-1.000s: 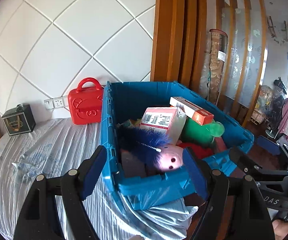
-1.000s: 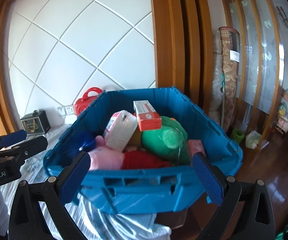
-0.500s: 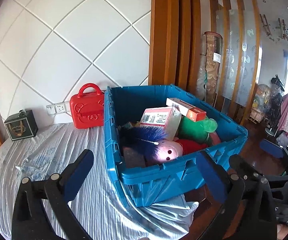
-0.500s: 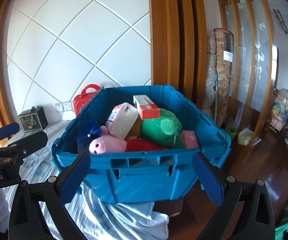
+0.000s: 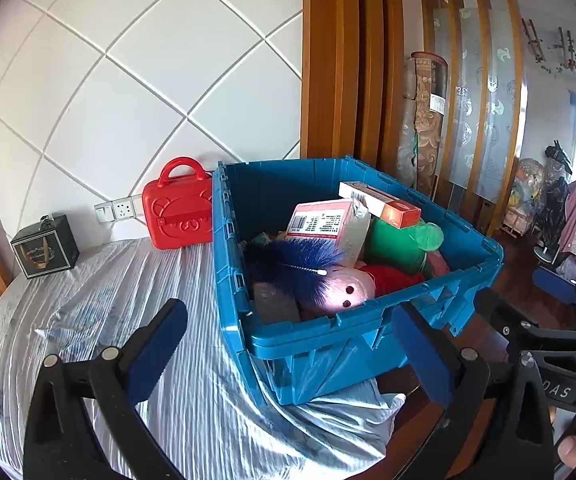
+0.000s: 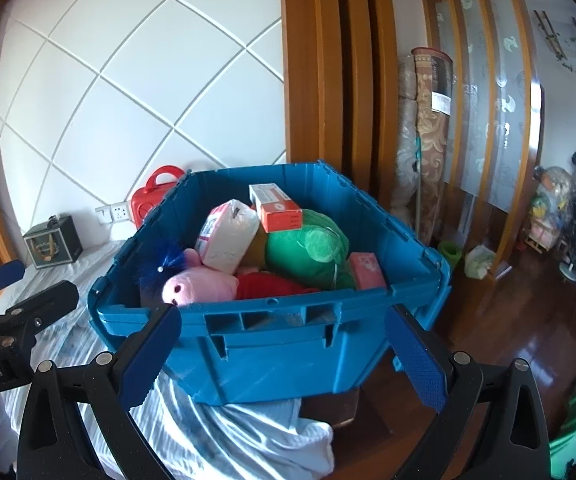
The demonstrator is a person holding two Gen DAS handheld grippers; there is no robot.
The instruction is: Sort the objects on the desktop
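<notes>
Both grippers hang wide open and empty, the left gripper (image 5: 288, 344) and the right gripper (image 6: 283, 356) each with fingers spread before the blue crate (image 6: 288, 344). The crate sits on the striped-cloth surface (image 5: 107, 300), its near wall between each pair of fingers yet untouched. Inside lie a blue brush (image 5: 300, 260), pink plush (image 6: 199, 284), green plush (image 6: 308, 248) and orange box (image 6: 275, 208).

Both wrist views look down at the blue bin (image 5: 328, 344).
</notes>
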